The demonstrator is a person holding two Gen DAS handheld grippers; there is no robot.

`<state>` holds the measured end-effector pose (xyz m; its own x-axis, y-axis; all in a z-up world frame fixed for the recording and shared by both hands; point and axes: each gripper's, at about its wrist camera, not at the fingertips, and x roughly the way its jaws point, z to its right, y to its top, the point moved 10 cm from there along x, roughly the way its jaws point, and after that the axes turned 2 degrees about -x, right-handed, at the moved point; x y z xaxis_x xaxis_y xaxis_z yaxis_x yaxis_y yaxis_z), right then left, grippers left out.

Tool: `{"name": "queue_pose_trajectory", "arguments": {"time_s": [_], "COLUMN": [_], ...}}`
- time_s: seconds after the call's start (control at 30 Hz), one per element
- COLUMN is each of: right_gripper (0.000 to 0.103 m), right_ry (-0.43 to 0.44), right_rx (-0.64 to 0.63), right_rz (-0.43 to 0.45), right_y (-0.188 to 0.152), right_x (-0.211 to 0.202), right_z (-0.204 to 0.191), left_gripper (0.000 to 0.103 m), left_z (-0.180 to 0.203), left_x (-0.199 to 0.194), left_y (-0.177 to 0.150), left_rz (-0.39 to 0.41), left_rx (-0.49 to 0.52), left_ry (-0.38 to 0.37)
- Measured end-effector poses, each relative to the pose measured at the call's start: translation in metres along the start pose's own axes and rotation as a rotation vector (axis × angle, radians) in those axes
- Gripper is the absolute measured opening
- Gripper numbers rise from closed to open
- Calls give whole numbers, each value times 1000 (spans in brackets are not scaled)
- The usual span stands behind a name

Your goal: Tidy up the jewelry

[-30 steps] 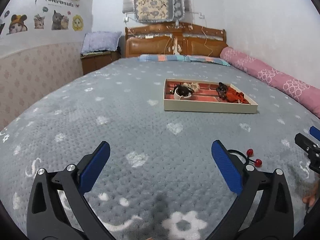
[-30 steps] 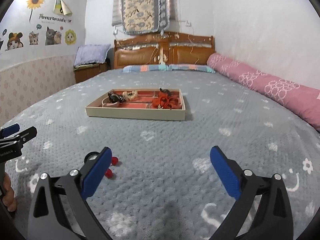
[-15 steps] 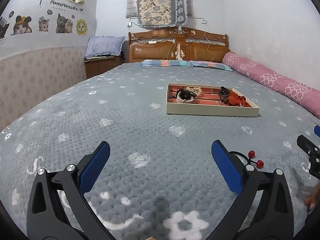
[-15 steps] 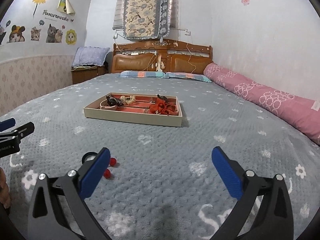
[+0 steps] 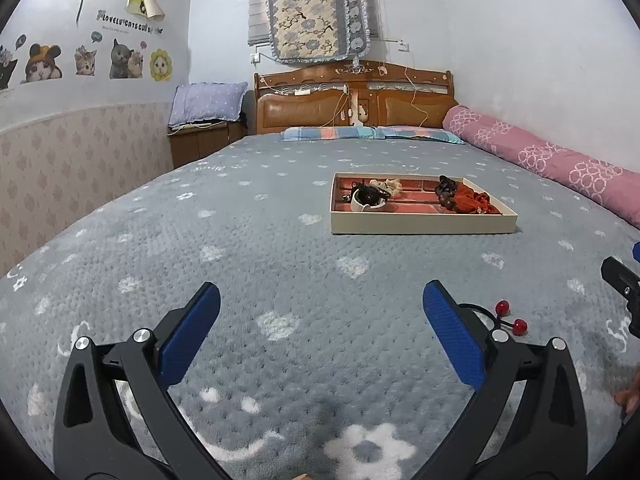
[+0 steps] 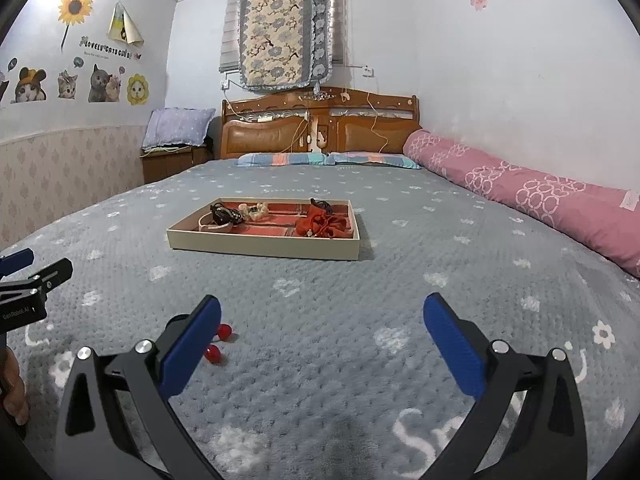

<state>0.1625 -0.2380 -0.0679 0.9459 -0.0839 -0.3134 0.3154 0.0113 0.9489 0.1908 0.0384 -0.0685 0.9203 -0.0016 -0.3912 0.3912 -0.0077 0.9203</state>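
- The hair tie (image 5: 505, 314) is a black elastic loop with two red beads; it lies flat on the grey bedspread, well apart from the tray.
- The tray (image 6: 256, 247) is shallow and beige, red inside, and holds several jewelry pieces.

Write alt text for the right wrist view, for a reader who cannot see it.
An open hand-held gripper with blue pads hovers over a grey flower-patterned bedspread. A hair tie with two red beads lies by its left finger. Farther up the bed sits a shallow tray holding jewelry, including a red fabric piece.
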Motion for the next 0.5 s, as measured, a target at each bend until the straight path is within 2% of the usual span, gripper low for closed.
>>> {"name": "queue_pose_trajectory", "arguments": {"time_s": [0.5], "right_gripper": [99], "right_ry": [3], "right_rx": [-8], "right_rz": [23], "right_y": [2], "right_x": [-6], "right_z": [-2], "left_gripper": [98], "left_z": [0], "left_x": [-1], "left_y": [2], "left_rz": [5], "left_rx": [-13], "left_ry": [-6]}}
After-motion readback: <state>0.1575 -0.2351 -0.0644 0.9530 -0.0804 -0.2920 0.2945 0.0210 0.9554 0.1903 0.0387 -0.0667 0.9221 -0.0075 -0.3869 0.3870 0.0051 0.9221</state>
